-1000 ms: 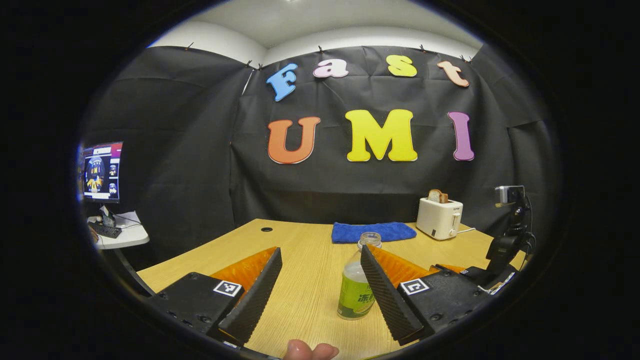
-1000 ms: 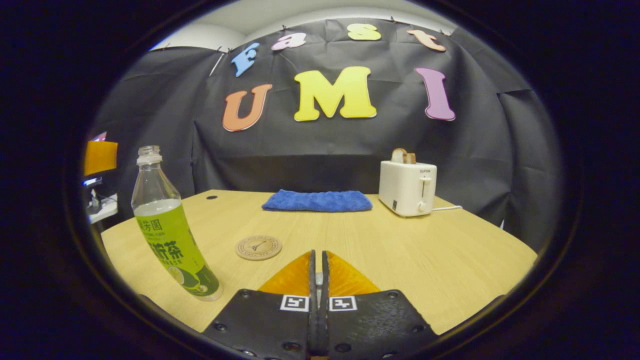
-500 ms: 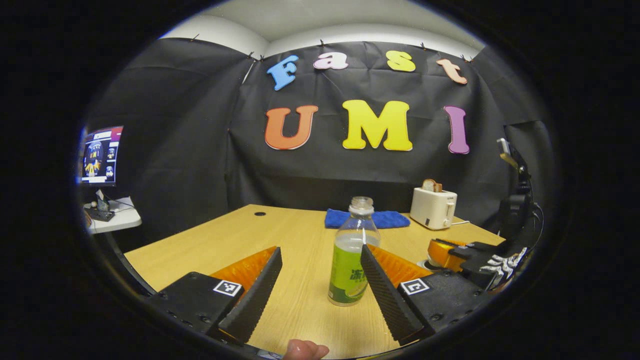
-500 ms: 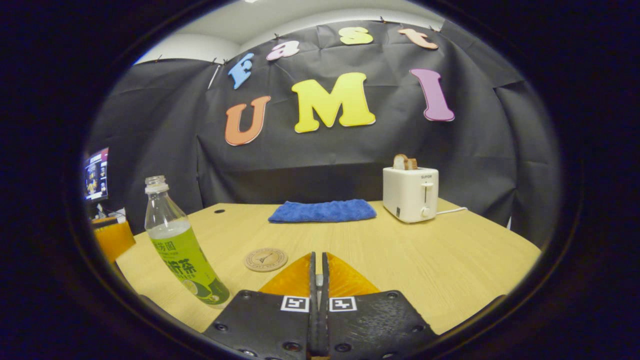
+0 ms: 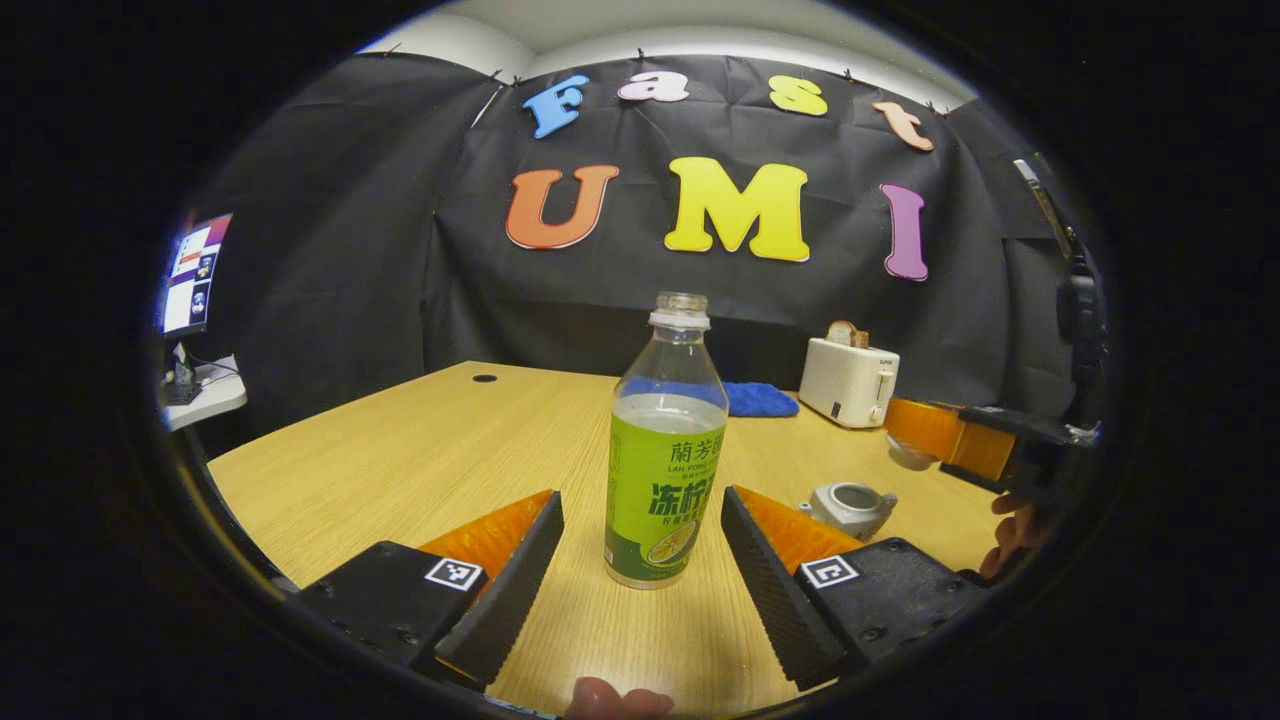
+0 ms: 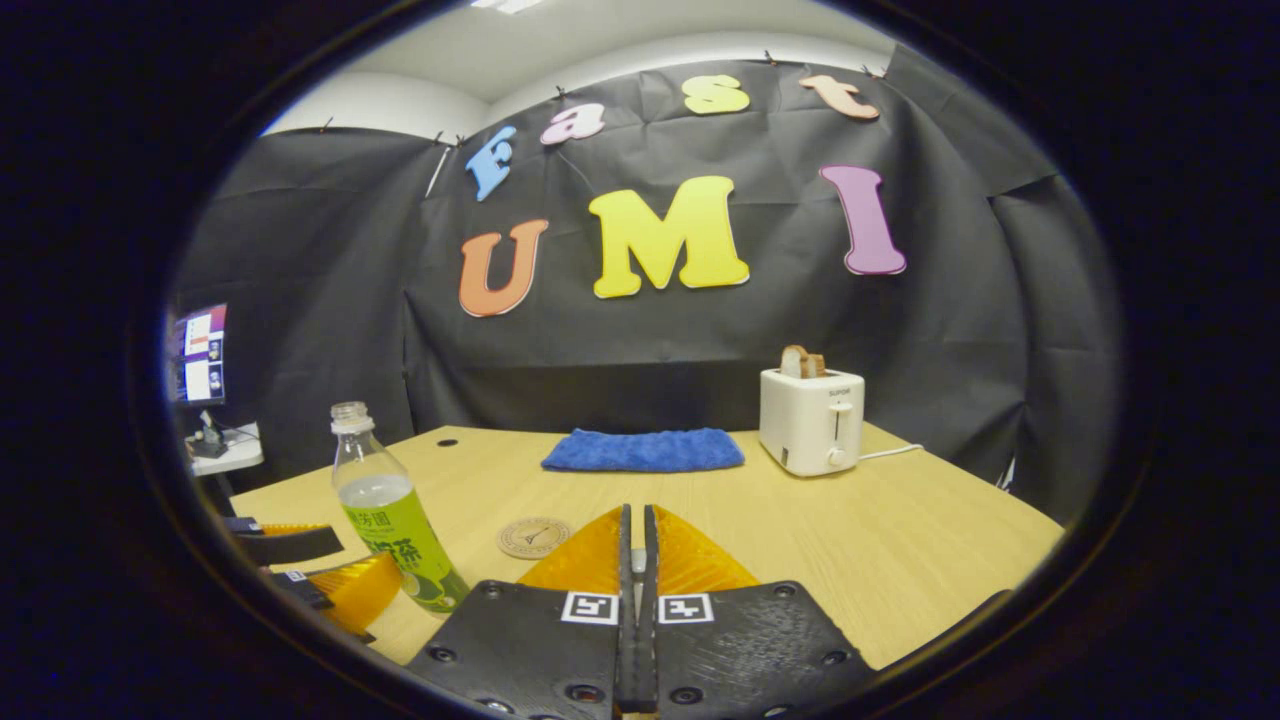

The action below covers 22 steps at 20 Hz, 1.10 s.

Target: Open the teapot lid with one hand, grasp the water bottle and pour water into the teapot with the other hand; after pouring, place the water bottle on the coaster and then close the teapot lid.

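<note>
A clear water bottle [image 5: 665,450] with a green label and no cap stands upright on the table, just ahead of my open left gripper [image 5: 642,497], and neither finger touches it. To its right sits a small grey teapot [image 5: 850,505] with its mouth uncovered. Above and beyond it my right gripper [image 5: 895,428] hovers with a pale lid [image 5: 906,456] at its tips. In the right gripper view my right gripper [image 6: 635,512] is shut, with a small grey piece pinched between the fingers. The bottle [image 6: 392,520] and left gripper [image 6: 365,558] appear at lower left, and a round coaster [image 6: 533,537] lies in front.
A blue towel [image 6: 643,450] and a white toaster [image 6: 810,420] holding toast stand at the back of the wooden table [image 6: 900,540]. A monitor [image 5: 190,275] sits on a side desk to the left. A hand [image 5: 1010,530] holds the right gripper.
My left gripper has come down and forward, so the bottle now stands in line with its fingers. The right gripper has risen off the teapot, whose open mouth now shows.
</note>
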{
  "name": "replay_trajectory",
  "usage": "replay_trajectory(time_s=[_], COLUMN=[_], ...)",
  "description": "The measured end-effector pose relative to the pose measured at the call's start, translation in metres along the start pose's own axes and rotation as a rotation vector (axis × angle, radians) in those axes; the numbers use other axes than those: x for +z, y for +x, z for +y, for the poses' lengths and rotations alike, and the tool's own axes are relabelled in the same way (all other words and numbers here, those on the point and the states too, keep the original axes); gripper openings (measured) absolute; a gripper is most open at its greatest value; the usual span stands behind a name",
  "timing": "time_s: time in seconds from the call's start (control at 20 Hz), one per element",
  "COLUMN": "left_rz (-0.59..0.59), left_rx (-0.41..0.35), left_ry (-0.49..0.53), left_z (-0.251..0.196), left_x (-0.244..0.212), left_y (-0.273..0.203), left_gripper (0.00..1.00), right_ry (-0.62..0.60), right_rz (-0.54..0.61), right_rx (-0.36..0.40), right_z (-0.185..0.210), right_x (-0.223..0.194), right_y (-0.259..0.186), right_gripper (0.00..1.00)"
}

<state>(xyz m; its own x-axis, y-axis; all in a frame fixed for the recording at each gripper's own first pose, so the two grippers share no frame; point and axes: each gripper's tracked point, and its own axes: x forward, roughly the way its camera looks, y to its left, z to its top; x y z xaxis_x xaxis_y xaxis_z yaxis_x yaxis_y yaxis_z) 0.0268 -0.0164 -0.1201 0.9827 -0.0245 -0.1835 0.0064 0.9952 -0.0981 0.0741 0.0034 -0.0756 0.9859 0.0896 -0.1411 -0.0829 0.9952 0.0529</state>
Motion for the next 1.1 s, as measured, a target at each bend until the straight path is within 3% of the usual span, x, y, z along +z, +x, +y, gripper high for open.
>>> replay_trajectory(time_s=[0.5, 0.65, 0.75, 0.9, 1.1], left_rz=[0.047, 0.065, 0.077, 0.1, 0.083], left_rx=[0.009, 0.018, 0.014, 0.02, 0.061], left_ry=[0.04, 0.053, 0.068, 0.17, 0.419], left_z=[-0.005, -0.003, -0.003, 0.004, 0.027], left_x=[-0.013, -0.014, -0.014, -0.01, 0.013], left_y=[0.023, 0.027, 0.026, 0.025, 0.018], left_gripper=[0.97, 0.79, 0.78, 0.75, 0.73], right_ry=[-0.007, -0.007, -0.004, -0.003, -0.005], right_rz=[-0.022, -0.029, -0.028, -0.026, -0.038], right_rx=[-0.013, -0.004, 0.006, 0.024, 0.04], right_z=[-0.021, -0.021, -0.02, -0.019, -0.024], right_x=[0.008, 0.009, 0.007, 0.005, 0.01], right_y=[-0.022, -0.025, -0.024, -0.025, -0.025], right_gripper=[0.0, 0.0, 0.0, 0.0, 0.0])
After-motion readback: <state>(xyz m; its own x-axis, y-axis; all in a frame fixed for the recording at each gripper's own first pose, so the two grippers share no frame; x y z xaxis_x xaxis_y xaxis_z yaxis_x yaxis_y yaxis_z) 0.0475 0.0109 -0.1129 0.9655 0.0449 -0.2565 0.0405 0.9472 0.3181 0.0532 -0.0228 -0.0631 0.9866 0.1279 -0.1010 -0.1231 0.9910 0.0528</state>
